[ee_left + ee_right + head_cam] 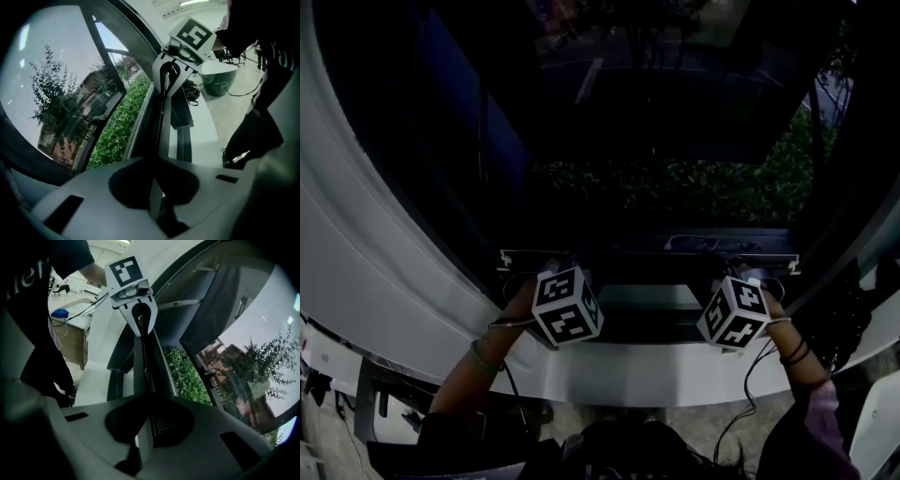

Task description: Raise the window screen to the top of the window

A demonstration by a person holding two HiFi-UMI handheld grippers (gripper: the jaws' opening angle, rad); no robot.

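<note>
Left tool [158, 164] and right tool [149, 401] pinch the screen's bottom rail [656, 255], window opening [656, 112] tall above

White window sill [656, 361] spans the foot of the window opening, its surface clean and unmarked. Screen's bottom rail [649, 255] runs lengthwise low down, just above it. Contact between rail and sill cannot be confirmed.
</note>
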